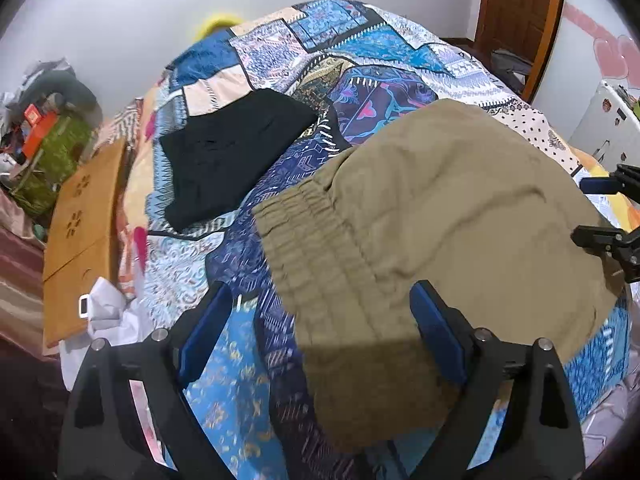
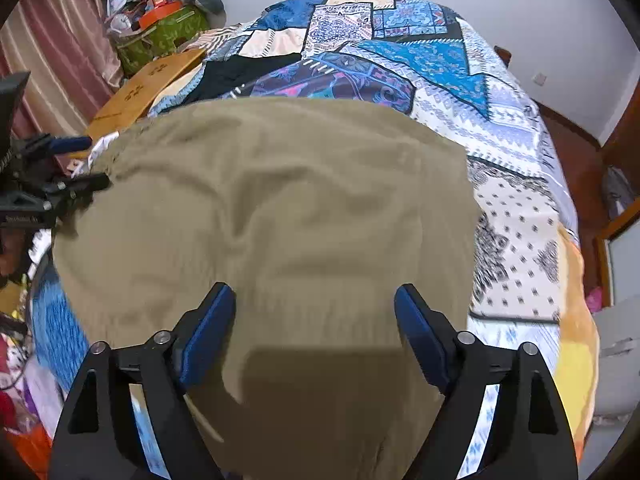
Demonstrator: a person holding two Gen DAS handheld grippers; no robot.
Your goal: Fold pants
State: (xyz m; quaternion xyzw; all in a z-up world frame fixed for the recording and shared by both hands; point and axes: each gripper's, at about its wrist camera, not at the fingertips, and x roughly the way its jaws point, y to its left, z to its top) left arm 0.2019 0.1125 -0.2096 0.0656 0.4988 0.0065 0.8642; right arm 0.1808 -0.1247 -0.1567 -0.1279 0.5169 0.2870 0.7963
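Note:
Khaki pants (image 1: 460, 216) lie folded over on the patchwork bedspread (image 1: 360, 60), their elastic waistband (image 1: 312, 220) facing left in the left wrist view. My left gripper (image 1: 320, 316) hovers open over the waistband's near corner, with cloth under its wide jaws and neither pad pressing on it. My right gripper (image 1: 596, 210) shows at that view's right edge, beside the pants. In the right wrist view the pants (image 2: 280, 200) fill the middle. My right gripper (image 2: 316, 308) stands open above their near edge, and my left gripper (image 2: 86, 163) is at the pants' left edge.
A folded black garment (image 1: 236, 156) lies on the bed beyond the pants. A wooden board (image 1: 84, 232) leans at the bed's left side, near a green box (image 1: 60, 152) of clutter and a white bag (image 1: 108, 308). A wooden door (image 1: 520, 12) and white cabinet (image 1: 604, 128) stand far right.

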